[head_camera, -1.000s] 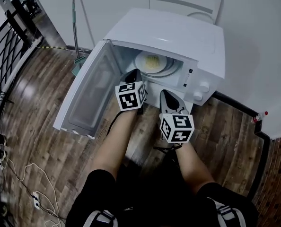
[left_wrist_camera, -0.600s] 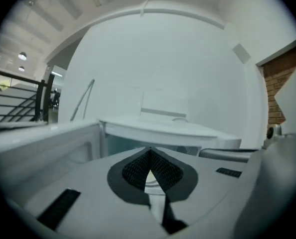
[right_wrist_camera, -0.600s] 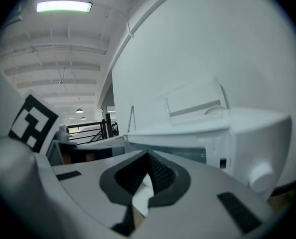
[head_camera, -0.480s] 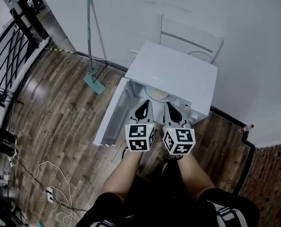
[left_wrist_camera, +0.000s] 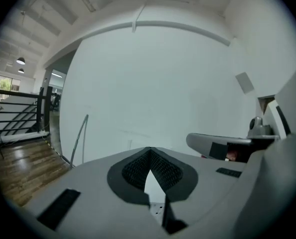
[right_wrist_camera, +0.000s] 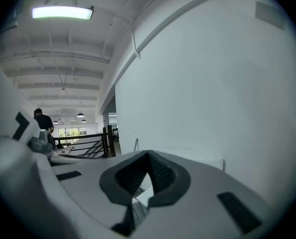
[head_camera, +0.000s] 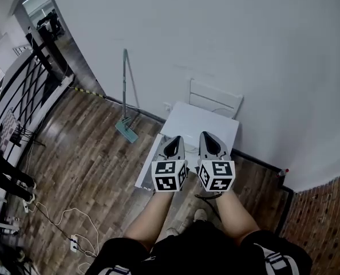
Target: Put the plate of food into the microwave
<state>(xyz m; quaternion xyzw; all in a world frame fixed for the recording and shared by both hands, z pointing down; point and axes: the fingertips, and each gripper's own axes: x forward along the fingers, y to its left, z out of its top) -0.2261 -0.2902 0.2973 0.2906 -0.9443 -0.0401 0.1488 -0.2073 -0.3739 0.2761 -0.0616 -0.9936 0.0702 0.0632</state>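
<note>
Left gripper, right gripper risen above microwave, wood floor.

head: high, steeply down; gripper views: level, sharing wall, perhaps distant

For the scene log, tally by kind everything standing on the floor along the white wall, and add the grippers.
Microwave: 1
Mop: 1
White chair: 1
Bottle: 1
Grippers: 2 (left gripper, right gripper)
Total: 6
</note>
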